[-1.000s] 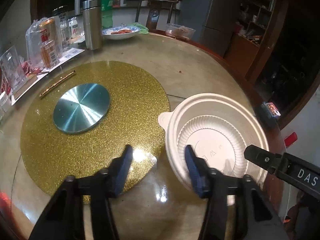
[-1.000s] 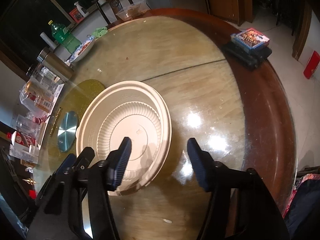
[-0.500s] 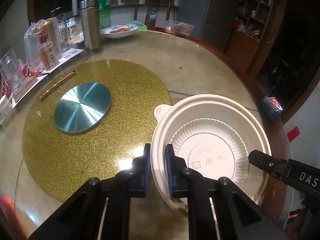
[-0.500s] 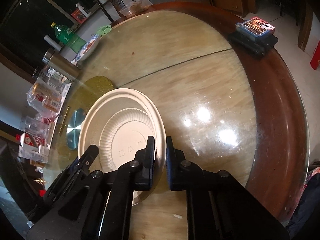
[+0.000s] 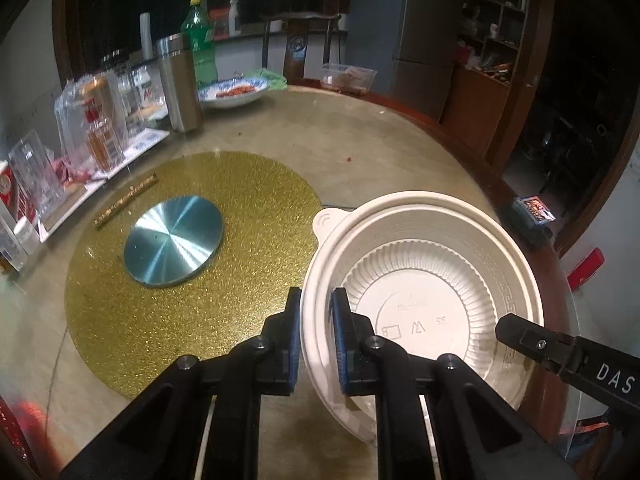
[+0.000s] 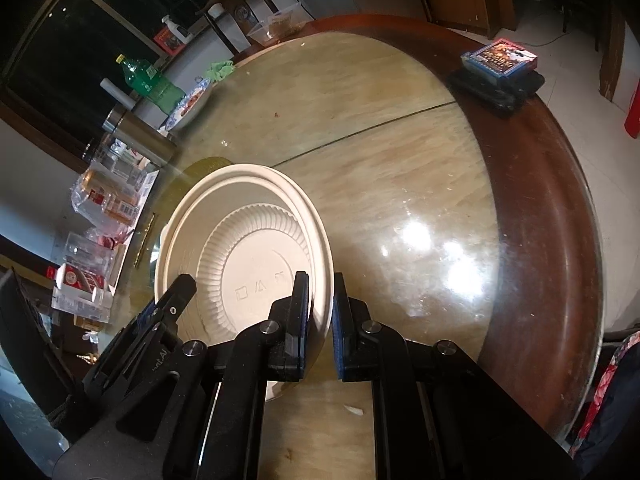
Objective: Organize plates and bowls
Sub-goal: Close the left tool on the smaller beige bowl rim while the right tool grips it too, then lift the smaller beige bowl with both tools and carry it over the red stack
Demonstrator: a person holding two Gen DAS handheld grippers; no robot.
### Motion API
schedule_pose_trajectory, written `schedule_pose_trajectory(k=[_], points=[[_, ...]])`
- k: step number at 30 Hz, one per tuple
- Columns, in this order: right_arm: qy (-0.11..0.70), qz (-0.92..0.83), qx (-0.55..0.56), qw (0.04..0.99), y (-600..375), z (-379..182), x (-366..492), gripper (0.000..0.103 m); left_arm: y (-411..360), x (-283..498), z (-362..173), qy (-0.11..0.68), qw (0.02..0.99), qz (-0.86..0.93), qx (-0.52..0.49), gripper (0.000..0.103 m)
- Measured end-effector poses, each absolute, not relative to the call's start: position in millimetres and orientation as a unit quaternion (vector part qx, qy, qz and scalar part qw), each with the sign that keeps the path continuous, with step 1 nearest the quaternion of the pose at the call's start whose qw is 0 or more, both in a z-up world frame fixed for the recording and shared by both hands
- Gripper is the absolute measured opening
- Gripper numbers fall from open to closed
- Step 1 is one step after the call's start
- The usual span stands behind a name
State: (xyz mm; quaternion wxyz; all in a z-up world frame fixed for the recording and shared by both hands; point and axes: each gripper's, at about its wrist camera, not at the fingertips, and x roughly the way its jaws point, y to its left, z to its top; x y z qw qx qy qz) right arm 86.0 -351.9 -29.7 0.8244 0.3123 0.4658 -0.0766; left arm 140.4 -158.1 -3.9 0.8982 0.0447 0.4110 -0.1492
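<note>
Both my grippers have snapped in from wide open since a second ago — my left gripper (image 5: 316,334) now pinches the near-left rim of the cream disposable bowl (image 5: 424,300), my right gripper (image 6: 320,316) pinches its opposite rim. Tilted between them, the bowl has crept over the edge of the gold glitter mat (image 5: 168,320) on the round glass-topped table (image 6: 400,168). Well apart stand a steel tumbler (image 5: 178,84), a green bottle (image 5: 199,40), and a blue-patterned dish (image 5: 234,92) — none blocking me.
</note>
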Motion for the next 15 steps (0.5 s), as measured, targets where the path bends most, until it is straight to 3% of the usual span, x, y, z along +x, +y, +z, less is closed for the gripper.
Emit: schedule_pose_trajectory(k=[15], points=[[0.450,-0.019,0.316,0.835,-325,-17,63,0.010,-124,107,10,0.393,0.912,-0.106,0.053,0.013]])
